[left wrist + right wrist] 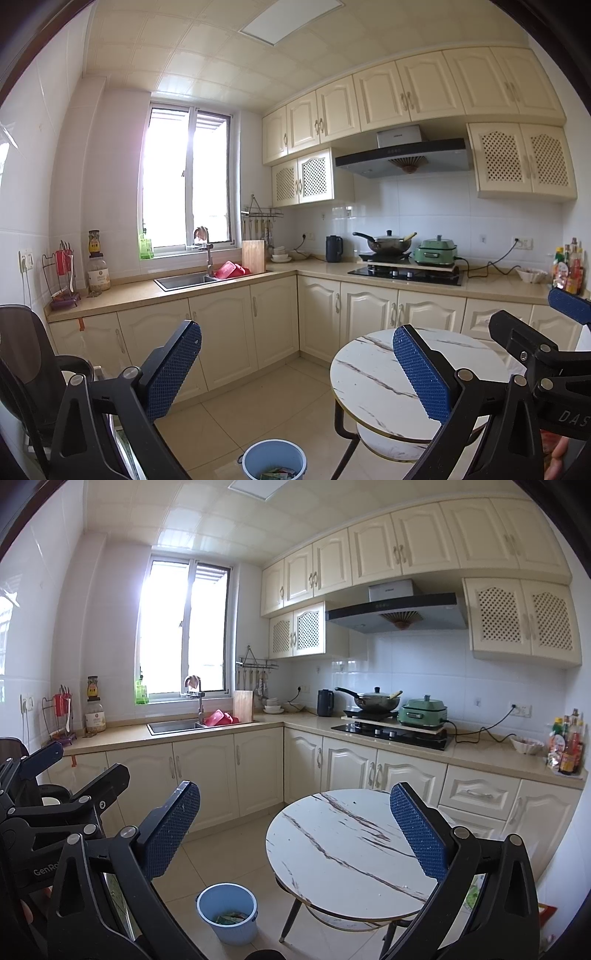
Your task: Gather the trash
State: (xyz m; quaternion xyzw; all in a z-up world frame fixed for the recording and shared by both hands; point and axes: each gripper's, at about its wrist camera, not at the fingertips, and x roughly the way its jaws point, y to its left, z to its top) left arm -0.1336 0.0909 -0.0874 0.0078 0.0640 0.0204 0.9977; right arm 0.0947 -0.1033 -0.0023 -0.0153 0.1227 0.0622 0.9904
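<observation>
Left gripper (295, 373): jaws spread wide, nothing between the blue pads (173, 369), held above the floor. Right gripper (295, 830): likewise wide open and empty, its pads (170, 830) framing the lower centre of the right wrist view. Each gripper shows at the edge of the other's view, the right one at the lower right of the left wrist frame, the left one at the lower left of the right wrist frame.

Bucket (227, 917): pale blue, upright on the tiled floor at the bottom centre of the frame, just beside the table leg. Trash (231, 918): coloured wrappers lying in the bottom of the bucket; individual pieces too small to identify.

Table (343, 853): round, white marble-pattern top, right of centre, a lower shelf beneath it.

Counter (207, 729): L-shaped, across the middle of the frame. Sink (173, 726) under the window (183, 627); hob (391, 734) with a pan (373, 699) and a green cooker (423, 710) at right centre; bottles (565, 742) at the far right.
</observation>
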